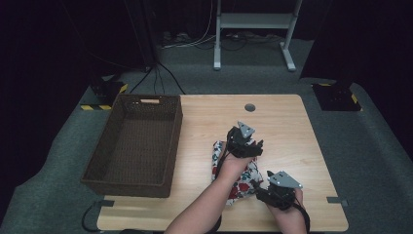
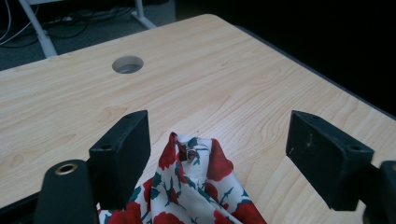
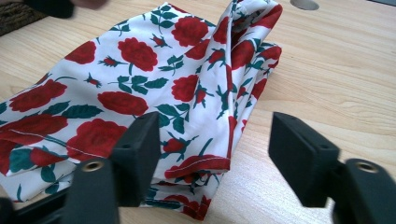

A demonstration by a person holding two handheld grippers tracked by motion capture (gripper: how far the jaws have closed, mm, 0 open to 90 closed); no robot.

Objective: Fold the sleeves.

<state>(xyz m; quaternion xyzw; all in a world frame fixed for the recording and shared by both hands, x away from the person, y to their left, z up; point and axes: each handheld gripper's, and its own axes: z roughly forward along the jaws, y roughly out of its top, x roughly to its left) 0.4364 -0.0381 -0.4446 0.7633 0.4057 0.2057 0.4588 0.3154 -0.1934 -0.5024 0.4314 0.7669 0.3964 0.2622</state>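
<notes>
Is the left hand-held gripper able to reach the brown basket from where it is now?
Probably yes. The left hand-held gripper is open over the flowered cloth, holding nothing, and only bare table lies between it and the basket.

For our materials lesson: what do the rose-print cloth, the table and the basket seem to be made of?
Cloth: thin woven fabric, smooth; it folds in soft creases, hem stitched.
Table: pale wood or wood-look laminate, matt; grain lines show.
Basket: dark brown wicker-like weave, perhaps plastic; ribbed texture.
</notes>
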